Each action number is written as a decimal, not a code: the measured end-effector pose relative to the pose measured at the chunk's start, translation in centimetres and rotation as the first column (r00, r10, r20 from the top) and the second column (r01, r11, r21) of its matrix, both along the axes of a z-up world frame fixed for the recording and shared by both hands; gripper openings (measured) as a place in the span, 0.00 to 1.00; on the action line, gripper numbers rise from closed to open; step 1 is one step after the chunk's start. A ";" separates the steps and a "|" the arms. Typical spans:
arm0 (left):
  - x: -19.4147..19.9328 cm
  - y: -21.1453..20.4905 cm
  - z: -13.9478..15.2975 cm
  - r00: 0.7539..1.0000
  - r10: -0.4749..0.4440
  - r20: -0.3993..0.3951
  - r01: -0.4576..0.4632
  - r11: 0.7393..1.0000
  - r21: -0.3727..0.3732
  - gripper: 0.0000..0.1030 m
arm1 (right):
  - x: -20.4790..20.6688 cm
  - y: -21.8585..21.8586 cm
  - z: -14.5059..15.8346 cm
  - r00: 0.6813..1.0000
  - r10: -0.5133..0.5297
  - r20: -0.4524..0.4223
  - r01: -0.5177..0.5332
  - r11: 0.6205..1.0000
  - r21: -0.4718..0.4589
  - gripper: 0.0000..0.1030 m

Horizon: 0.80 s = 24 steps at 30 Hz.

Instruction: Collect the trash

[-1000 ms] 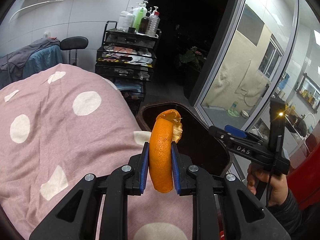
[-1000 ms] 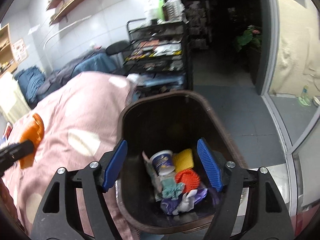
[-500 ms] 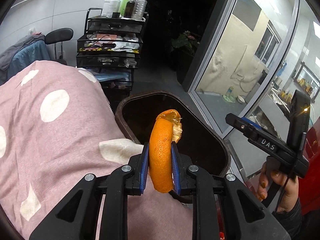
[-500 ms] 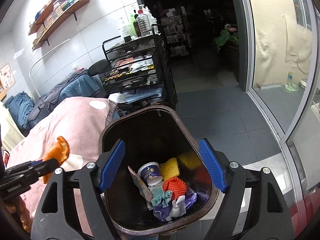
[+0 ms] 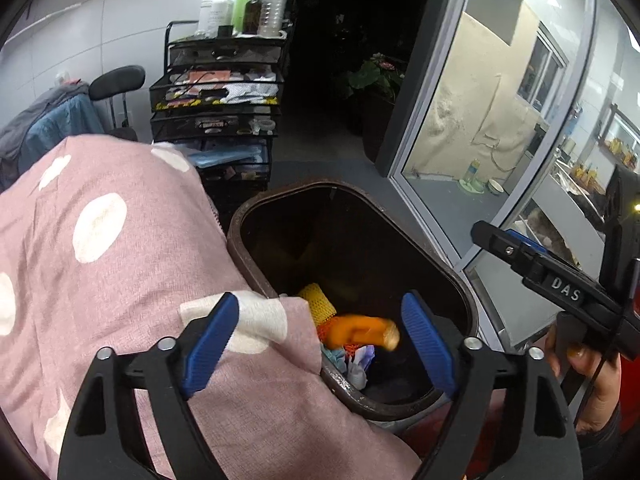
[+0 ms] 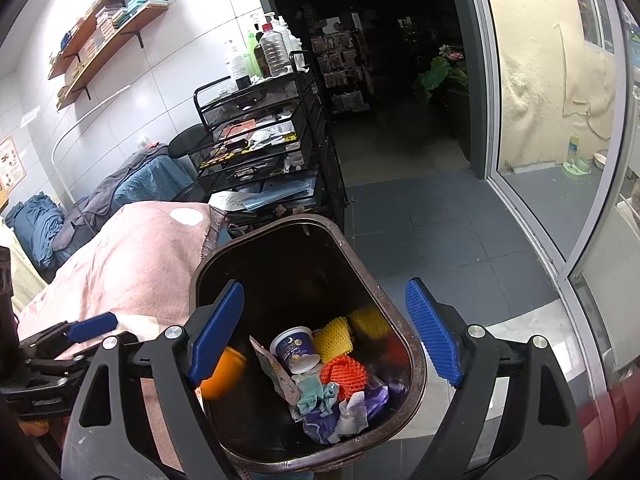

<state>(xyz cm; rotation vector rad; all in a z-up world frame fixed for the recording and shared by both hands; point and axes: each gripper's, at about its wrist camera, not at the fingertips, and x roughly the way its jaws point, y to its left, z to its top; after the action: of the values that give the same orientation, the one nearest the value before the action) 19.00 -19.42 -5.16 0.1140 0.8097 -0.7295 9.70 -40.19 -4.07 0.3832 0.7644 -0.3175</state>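
Observation:
A dark brown trash bin (image 5: 280,196) stands on the floor beside the bed. My left gripper (image 5: 320,306) hangs over its near edge, jaws opening wide, blue pads touching nothing. An orange peel (image 5: 360,330) is blurred in the air just below them, falling into the bin; the right wrist view shows the peel (image 6: 224,372) inside the bin (image 6: 348,248). My right gripper (image 6: 325,288) is over the bin too, jaws opening, nothing between them. At the bottom lie a yoghurt cup (image 6: 294,344), a yellow foam net (image 6: 334,340), an orange net (image 6: 344,372) and crumpled paper.
A pink blanket with white dots (image 5: 100,260) covers the bed left of the bin. Behind it stands a black mesh cart (image 5: 218,96) with bottles on top. A glass sliding door (image 5: 480,120) runs along the right. Grey floor tiles (image 6: 440,220) lie beyond.
My left gripper was shut on the orange peel; it moved over the bin, its jaws sprang apart, and the peel dropped. The right gripper's jaws widened a little above the bin.

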 end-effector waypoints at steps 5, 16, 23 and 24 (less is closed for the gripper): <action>-0.6 0.3 0.5 0.999 -0.002 0.044 0.002 1.000 -0.002 0.93 | 0.0 0.1 0.0 1.000 0.004 -0.001 -0.004 1.000 0.001 0.82; -2.9 3.2 2.3 0.989 0.055 0.134 -0.045 0.996 -0.080 0.95 | -0.2 1.1 0.0 0.999 0.043 0.026 -0.044 0.999 0.004 0.86; -5.1 6.8 3.5 0.970 0.126 0.209 -0.098 0.985 -0.138 0.95 | -0.7 3.6 0.8 0.990 0.114 0.081 -0.110 0.993 -0.046 0.90; -5.4 7.5 3.7 0.965 0.144 0.219 -0.112 0.982 -0.149 0.95 | -0.8 3.8 0.9 0.989 0.120 0.086 -0.116 0.992 -0.050 0.91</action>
<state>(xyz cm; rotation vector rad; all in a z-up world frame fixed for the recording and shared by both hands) 13.57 -11.97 -1.49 0.0218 0.5404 -0.6334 8.91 -36.34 -3.17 0.3069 0.6882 -0.2044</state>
